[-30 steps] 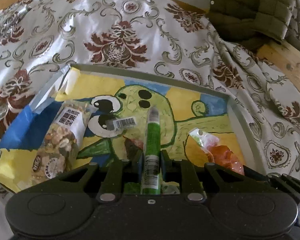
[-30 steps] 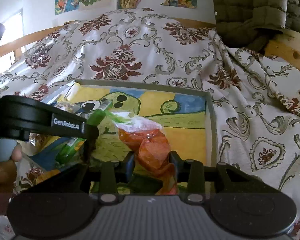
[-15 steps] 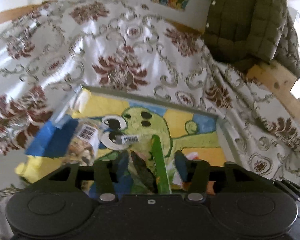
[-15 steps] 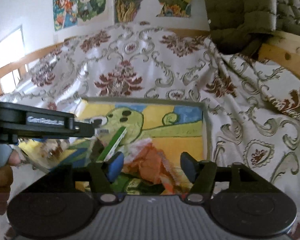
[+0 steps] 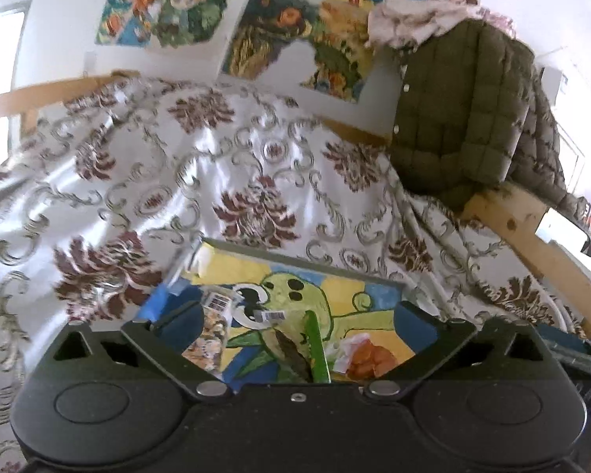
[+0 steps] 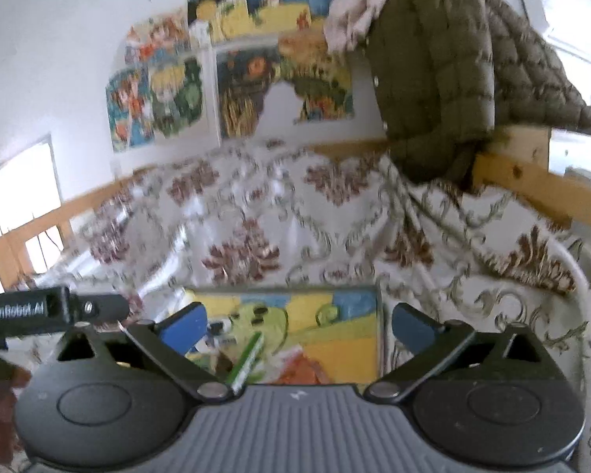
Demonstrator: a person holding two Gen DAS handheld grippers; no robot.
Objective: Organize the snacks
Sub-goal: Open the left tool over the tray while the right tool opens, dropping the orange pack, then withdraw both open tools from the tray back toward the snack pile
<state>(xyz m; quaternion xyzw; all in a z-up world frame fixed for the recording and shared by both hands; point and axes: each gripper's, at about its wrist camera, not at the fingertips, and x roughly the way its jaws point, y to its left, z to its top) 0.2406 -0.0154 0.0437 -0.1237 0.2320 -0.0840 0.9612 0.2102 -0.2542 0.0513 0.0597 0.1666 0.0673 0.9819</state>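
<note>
A tray (image 5: 279, 258) with a green cartoon picture lies on the patterned cloth. On it lie a bag of mixed nuts (image 5: 210, 333), a green stick pack (image 5: 317, 349) and a clear bag of orange snacks (image 5: 364, 356). My left gripper (image 5: 295, 321) is open and empty, raised above and in front of the tray. My right gripper (image 6: 297, 323) is open and empty too, above the tray (image 6: 380, 327). The green stick pack (image 6: 248, 360) and the orange bag (image 6: 309, 370) show between its fingers. The left gripper's body (image 6: 23, 309) shows at the left of the right wrist view.
A floral cloth (image 5: 224, 181) covers the surface. An olive quilted jacket (image 5: 461, 118) hangs over a wooden rail (image 5: 532, 232) at the back right. Posters (image 5: 295, 35) hang on the white wall. A blue sheet (image 5: 165, 301) sticks out at the tray's left.
Both grippers opened, letting go of the green stick pack and the orange bag, which now lie on the tray. Both grippers lifted and pulled back, so the wall shows.
</note>
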